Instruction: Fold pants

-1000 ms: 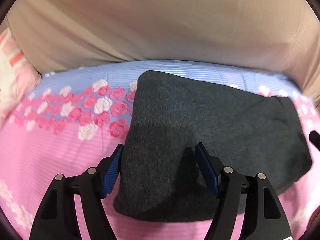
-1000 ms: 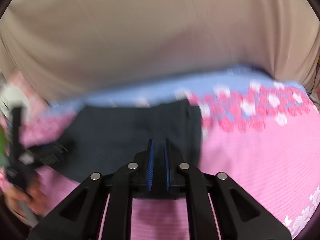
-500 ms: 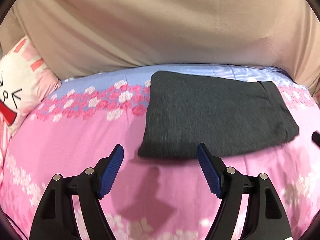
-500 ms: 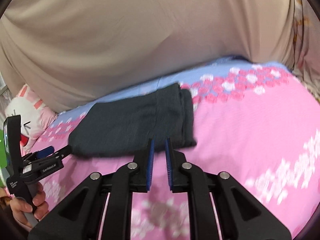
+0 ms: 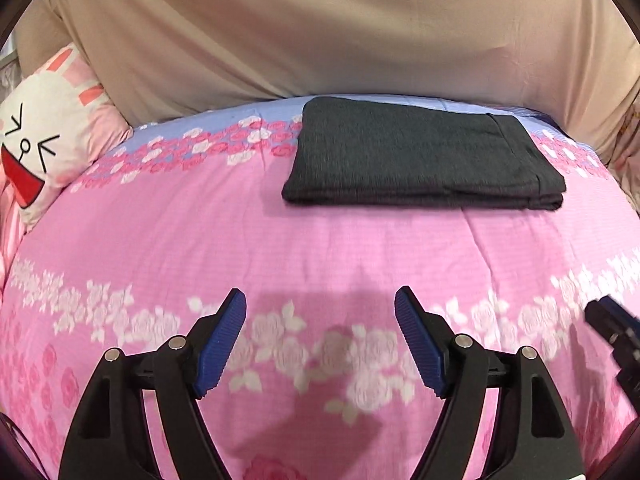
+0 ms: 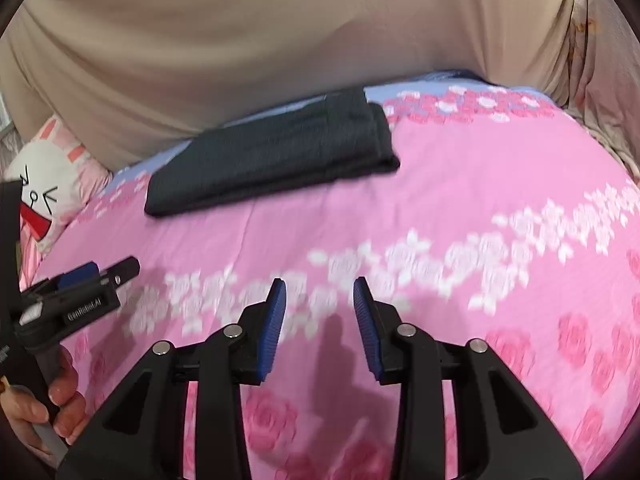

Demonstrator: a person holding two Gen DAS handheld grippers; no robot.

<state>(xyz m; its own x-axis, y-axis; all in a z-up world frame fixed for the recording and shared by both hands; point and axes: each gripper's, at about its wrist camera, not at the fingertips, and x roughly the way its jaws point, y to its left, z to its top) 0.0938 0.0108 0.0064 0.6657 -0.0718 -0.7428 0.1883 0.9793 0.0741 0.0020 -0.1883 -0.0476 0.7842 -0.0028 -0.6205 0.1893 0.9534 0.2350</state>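
The dark grey pants [image 5: 416, 156] lie folded into a flat rectangle at the far side of the pink floral bed cover [image 5: 320, 248], partly on its blue border. In the right wrist view the pants [image 6: 276, 156] sit far off at upper left. My left gripper [image 5: 320, 300] stands wide open over the bare cover, well short of the pants, nothing between its blue pads. My right gripper [image 6: 319, 284] is opening, its jaws apart with only the cover behind them. The left gripper's tool also shows at the left edge [image 6: 98, 274], held by a hand [image 6: 48, 412].
A white cartoon-rabbit pillow [image 5: 44, 140] leans at the far left of the bed. A beige fabric wall [image 5: 320, 32] rises right behind the pants. The right tool's tip [image 5: 612, 324] pokes in at the right edge. Beige fabric also hangs at the far right [image 6: 600, 60].
Both grippers have pulled back from the pants, which now lie far ahead. The right gripper, shut before, has parted its jaws. The left stayed wide open.
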